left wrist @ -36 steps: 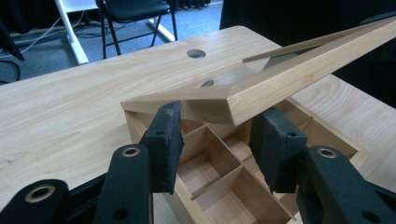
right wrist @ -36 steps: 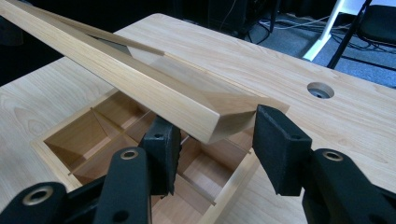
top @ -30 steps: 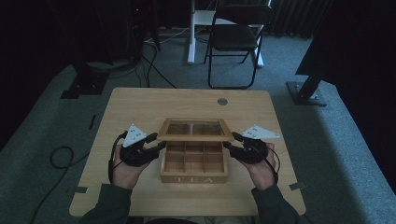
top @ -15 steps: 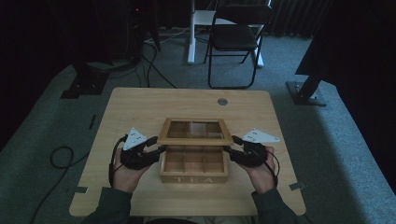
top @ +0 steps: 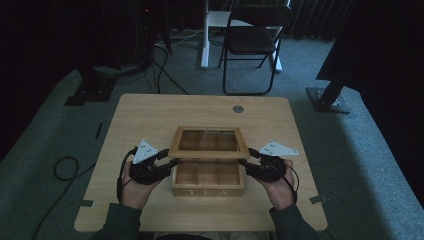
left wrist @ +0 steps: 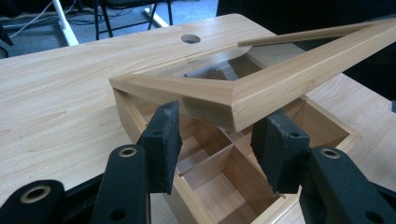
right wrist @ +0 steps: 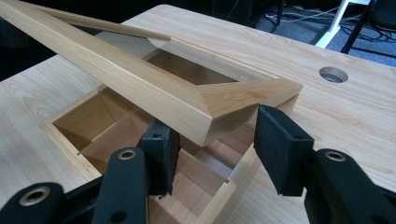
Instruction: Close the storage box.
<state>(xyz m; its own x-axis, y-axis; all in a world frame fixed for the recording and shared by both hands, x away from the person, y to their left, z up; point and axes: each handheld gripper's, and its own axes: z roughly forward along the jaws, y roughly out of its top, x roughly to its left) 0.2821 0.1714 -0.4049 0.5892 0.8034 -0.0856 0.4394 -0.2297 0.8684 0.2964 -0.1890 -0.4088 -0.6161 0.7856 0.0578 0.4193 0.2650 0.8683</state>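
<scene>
While I watch from the high view, the wooden tea box sits at the near middle of the table, its front face lettered TEA, with open compartments showing inside. Its glass-paned lid is raised at a slant, hinged along the far edge, front edge lifted clear of the box.

My left gripper comes in at about 9 o'clock of the box, the hand behind it at 8 o'clock. In the left gripper view its jaws stand well apart, one pad on each side of the lid's near corner, just below that corner; they clamp nothing.

My right gripper mirrors it at 3 o'clock. In the right gripper view its jaws are also spread wide beneath the lid's other front corner, with nothing in their grip. Whether either pad touches the lid's underside, I cannot tell.

A round grommet hole lies at 12 o'clock of the box. A folding chair stands beyond the table.
</scene>
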